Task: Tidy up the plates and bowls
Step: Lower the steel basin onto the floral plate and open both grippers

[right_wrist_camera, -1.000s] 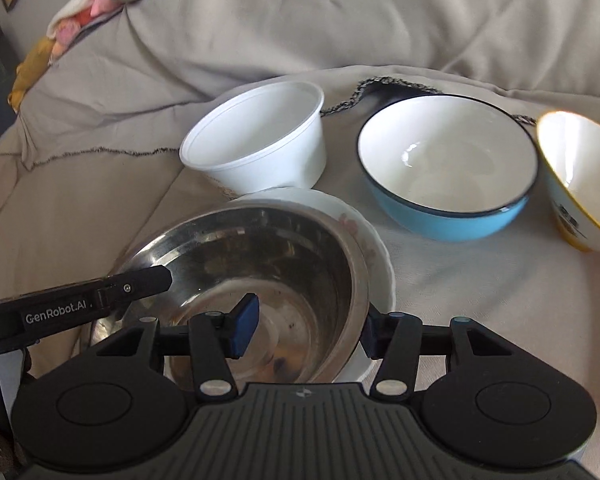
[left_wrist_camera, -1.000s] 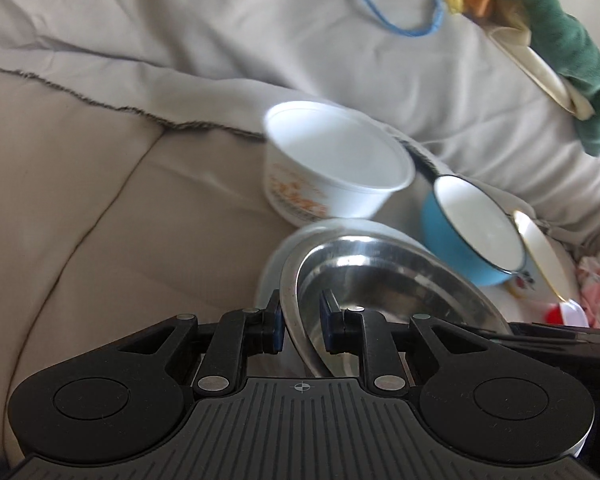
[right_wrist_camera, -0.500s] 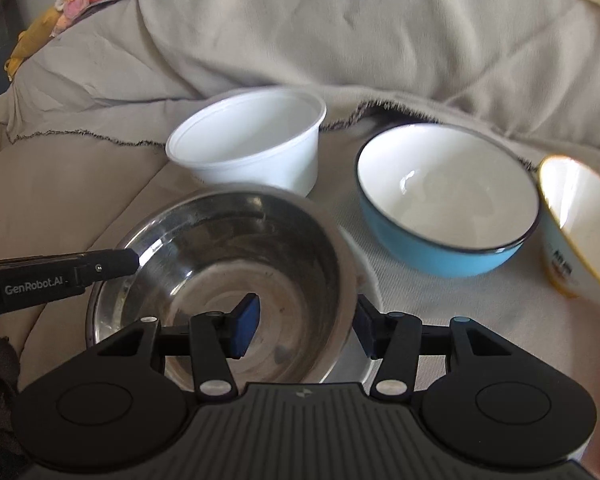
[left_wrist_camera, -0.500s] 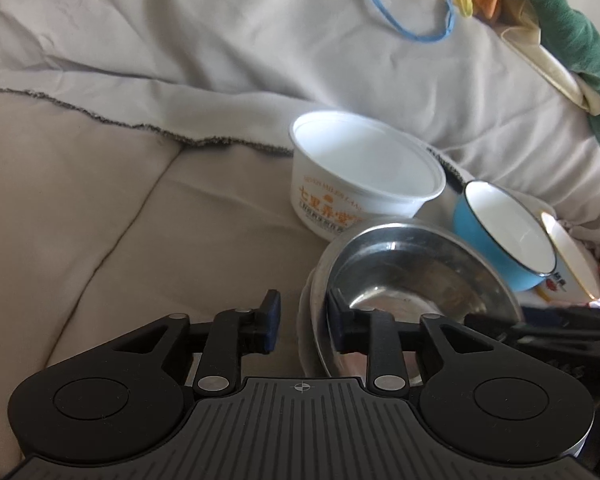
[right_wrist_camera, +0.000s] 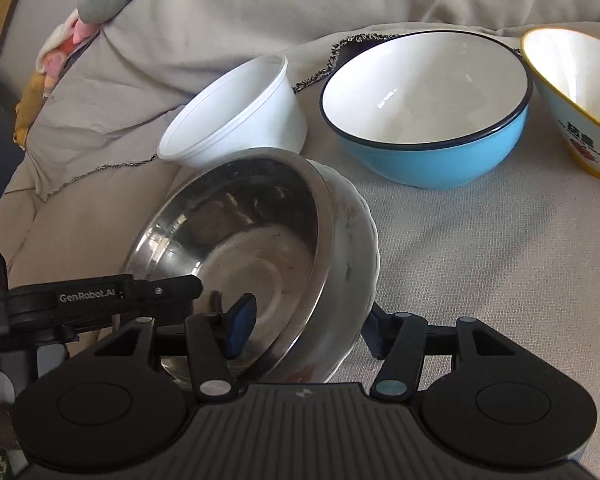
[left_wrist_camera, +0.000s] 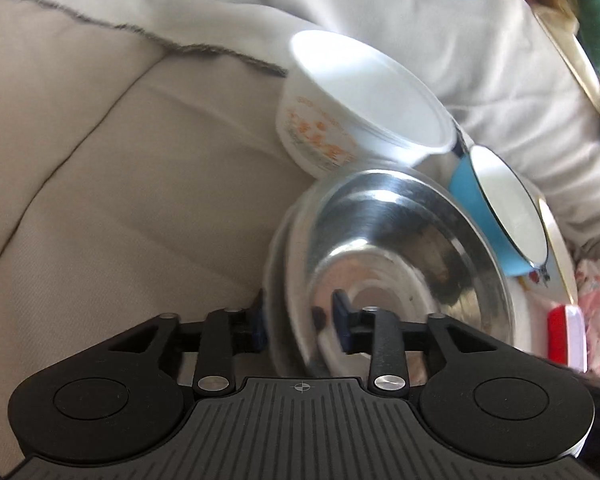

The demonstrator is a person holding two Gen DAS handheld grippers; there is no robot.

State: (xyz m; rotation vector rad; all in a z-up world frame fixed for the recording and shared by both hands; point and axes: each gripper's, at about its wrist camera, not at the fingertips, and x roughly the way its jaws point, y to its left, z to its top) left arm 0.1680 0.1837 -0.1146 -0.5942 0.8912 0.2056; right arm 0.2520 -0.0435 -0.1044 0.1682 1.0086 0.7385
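Note:
A steel bowl (right_wrist_camera: 240, 220) sits nested in a white patterned dish (right_wrist_camera: 352, 248), and the pair is tipped up toward the left. My right gripper (right_wrist_camera: 306, 332) straddles their near edge, one pad inside the steel bowl and one against the dish's outer wall; its jaws are opening. My left gripper (left_wrist_camera: 300, 320) has the rims of the steel bowl (left_wrist_camera: 400, 240) and the dish (left_wrist_camera: 278, 264) between its opening jaws, with a gap at the inner pad. In the right wrist view, one left finger (right_wrist_camera: 160, 292) reaches over the bowl's left rim.
Behind the stack on the beige cloth are a white plastic tub (right_wrist_camera: 240, 112), a blue enamel bowl (right_wrist_camera: 428, 120) and a yellow-rimmed bowl (right_wrist_camera: 572, 92). A red and white object (left_wrist_camera: 566, 336) lies at the right. Green cloth (left_wrist_camera: 592, 20) and soft toys (right_wrist_camera: 100, 0) sit on the back.
The left jaws, shut on the steel bowl's rim a second ago, have spread apart. The nested bowl and dish have tipped from lying flat onto a steep tilt. The right jaws stand slightly wider.

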